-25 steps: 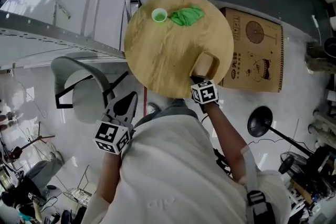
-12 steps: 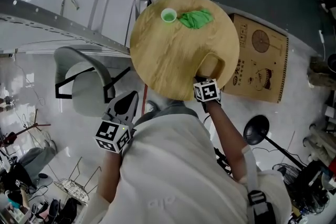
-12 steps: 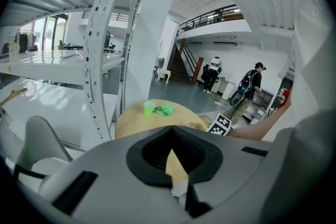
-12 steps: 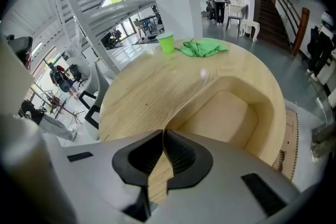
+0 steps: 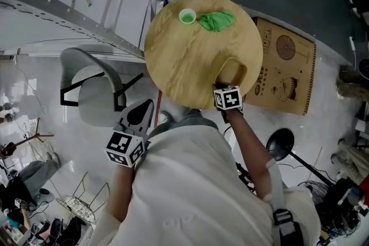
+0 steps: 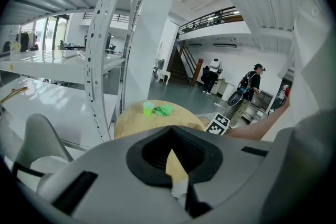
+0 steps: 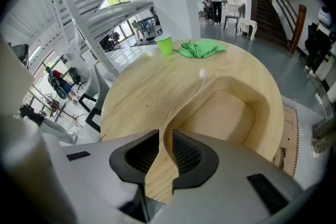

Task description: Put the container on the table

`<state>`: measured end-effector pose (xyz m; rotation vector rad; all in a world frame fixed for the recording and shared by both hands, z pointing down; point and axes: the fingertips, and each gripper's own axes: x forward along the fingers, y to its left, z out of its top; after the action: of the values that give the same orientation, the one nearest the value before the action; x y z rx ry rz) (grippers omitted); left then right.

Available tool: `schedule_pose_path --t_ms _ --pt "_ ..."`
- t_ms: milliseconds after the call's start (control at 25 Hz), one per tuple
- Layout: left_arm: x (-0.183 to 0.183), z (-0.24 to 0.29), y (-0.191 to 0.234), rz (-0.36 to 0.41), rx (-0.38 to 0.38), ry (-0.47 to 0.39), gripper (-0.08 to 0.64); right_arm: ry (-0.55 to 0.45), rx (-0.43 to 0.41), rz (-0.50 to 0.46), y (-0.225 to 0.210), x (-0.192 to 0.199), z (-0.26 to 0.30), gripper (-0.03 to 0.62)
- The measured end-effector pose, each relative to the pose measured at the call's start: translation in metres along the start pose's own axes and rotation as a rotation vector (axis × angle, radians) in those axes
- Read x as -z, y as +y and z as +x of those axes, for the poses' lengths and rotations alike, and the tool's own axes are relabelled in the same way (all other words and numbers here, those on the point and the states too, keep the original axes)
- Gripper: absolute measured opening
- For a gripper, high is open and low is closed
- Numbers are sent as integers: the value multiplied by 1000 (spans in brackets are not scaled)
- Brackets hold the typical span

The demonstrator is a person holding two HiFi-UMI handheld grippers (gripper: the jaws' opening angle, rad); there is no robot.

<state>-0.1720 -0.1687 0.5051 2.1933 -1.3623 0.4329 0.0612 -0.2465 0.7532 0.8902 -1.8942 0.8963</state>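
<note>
A light wooden container (image 5: 230, 72) with a curved rim sits at the near right edge of the round wooden table (image 5: 184, 60). My right gripper (image 5: 222, 87) is shut on its near wall; in the right gripper view the thin wall (image 7: 167, 128) runs between the two pads and the container's hollow (image 7: 226, 113) opens up beyond them. My left gripper (image 5: 140, 111) hangs low at the person's left side, away from the table. Its jaws are shut with nothing in them (image 6: 169, 136).
A green cup (image 5: 187, 16) and a green cloth (image 5: 216, 21) lie at the table's far side. A grey chair (image 5: 92, 95) stands left of the table, a cardboard box (image 5: 286, 66) lies on the floor to the right, and a black lamp base (image 5: 280, 144) is nearer.
A second ago the container looked tilted and narrower at the table's edge; now it lies level with its opening up. The last half second shows almost no movement. The left gripper stayed put.
</note>
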Motion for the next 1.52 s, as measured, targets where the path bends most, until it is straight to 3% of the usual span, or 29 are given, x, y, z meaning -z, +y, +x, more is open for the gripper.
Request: schedule_pose_path --t_ms 280,520,760,1040,1520 --pt "-1 -5 1 5 28 -30 15 -92 22 12 13 -19 -31 89" --pt "-13 -3 0 21 66 -69 15 -214 10 -16 37 -50 -76 48" --pt "-42 -10 -2 49 102 -135 15 -378 -37 -34 70 -87 -139 26" --pt "-77 -21 -10 107 159 -226 15 -558 -55 -121 117 -118 -215 26" --pt "-119 -49 -44 212 279 -377 15 -814 -56 -232 169 -120 -310 26"
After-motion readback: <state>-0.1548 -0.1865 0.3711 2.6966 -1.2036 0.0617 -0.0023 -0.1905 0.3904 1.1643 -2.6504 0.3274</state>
